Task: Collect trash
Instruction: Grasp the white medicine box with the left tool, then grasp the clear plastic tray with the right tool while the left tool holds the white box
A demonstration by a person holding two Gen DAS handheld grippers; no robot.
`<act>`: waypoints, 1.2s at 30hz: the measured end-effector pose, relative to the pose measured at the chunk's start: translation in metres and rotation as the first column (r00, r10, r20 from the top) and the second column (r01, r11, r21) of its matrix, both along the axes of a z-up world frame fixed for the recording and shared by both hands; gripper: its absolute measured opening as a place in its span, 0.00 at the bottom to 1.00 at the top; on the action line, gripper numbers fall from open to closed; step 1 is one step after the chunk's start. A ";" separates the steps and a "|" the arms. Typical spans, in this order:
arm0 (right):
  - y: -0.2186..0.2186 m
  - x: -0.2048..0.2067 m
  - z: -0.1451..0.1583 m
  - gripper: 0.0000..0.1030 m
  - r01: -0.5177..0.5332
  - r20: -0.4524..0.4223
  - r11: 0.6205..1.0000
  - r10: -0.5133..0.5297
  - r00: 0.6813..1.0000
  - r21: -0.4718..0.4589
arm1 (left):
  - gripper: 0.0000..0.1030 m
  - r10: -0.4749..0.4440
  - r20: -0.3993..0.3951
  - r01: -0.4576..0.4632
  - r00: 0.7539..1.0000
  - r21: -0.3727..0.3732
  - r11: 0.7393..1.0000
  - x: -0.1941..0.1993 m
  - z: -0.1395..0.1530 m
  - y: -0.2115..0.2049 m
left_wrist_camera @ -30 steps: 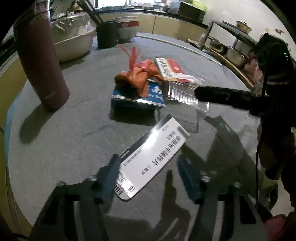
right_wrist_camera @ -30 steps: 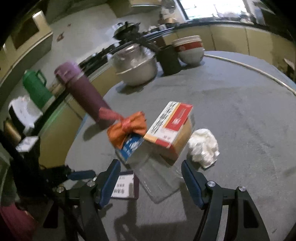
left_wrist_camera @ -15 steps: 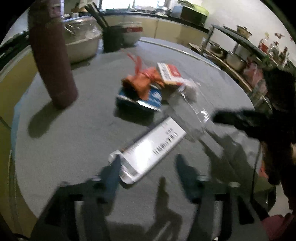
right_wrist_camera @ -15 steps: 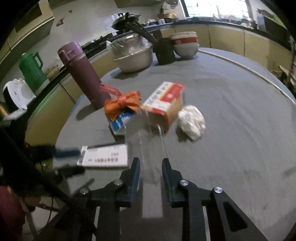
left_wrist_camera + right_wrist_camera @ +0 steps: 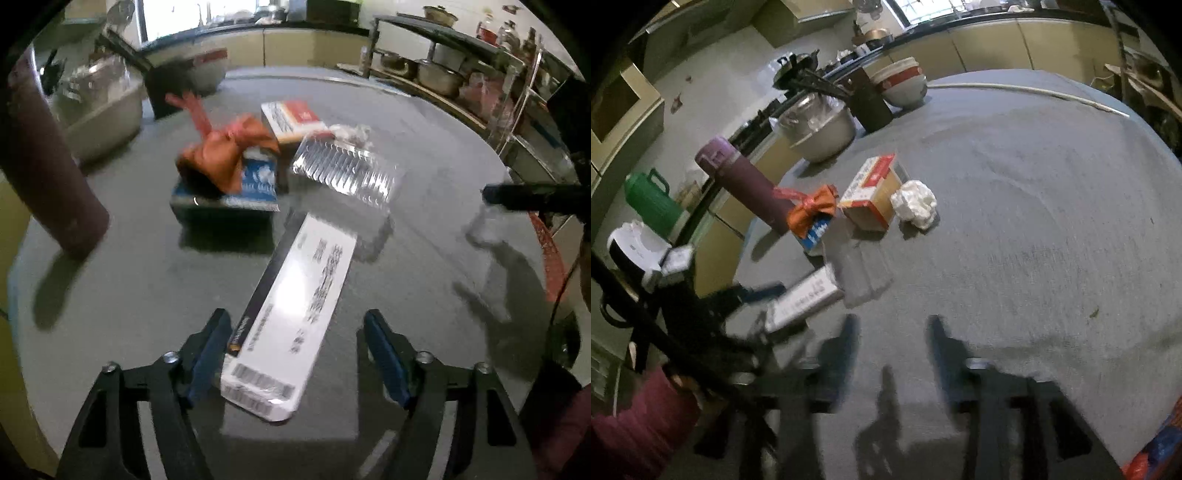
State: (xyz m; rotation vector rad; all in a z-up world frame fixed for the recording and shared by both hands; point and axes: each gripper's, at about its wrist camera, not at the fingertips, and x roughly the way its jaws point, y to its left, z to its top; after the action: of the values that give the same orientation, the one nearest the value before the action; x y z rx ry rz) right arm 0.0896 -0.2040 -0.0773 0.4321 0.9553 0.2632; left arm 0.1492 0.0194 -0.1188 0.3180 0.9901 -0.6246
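Note:
A long white medicine box (image 5: 291, 310) lies on the grey table between the open fingers of my left gripper (image 5: 297, 343), untouched by the pads. Behind it lie a clear plastic tray (image 5: 347, 173), a blue box (image 5: 236, 192) with an orange wrapper (image 5: 225, 151) on top, and a red and white box (image 5: 291, 118). In the right wrist view my right gripper (image 5: 890, 339) is open and empty, blurred, pulled back from the clear tray (image 5: 862, 269). A crumpled white tissue (image 5: 916, 203) lies beside the red and white box (image 5: 873, 188).
A maroon flask (image 5: 48, 177) stands at the left. A steel bowl (image 5: 818, 129), a dark cup (image 5: 870, 103) and stacked bowls (image 5: 903, 83) stand at the far edge. A shelf with pots (image 5: 439, 70) is at the right. The table edge (image 5: 1027, 90) curves behind.
My left gripper has come forward so the white box lies between its fingers. My right gripper closed near the clear tray, then opened again and drew back empty.

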 end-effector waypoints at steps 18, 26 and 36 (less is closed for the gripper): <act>0.093 0.075 -0.028 0.61 -0.103 0.001 0.967 0.106 0.994 -0.234 | 0.10 0.210 -0.004 -0.208 0.978 -0.167 0.964 -0.056 0.044 0.062; 0.070 0.049 -0.017 0.28 -0.087 0.026 0.980 0.093 0.995 -0.179 | 0.11 0.261 -0.091 -0.272 0.961 -0.140 0.952 -0.041 0.023 0.062; -0.009 -0.016 -0.004 0.26 0.022 -0.008 0.994 -0.021 1.000 0.110 | 0.63 0.268 -0.150 -0.281 0.952 -0.076 0.957 -0.033 0.002 0.038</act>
State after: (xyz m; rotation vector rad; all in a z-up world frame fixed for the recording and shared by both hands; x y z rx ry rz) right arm 0.0736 -0.2130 -0.0810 0.5441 0.9451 0.2960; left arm 0.1160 0.0576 -0.1168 0.0483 1.1099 -0.4422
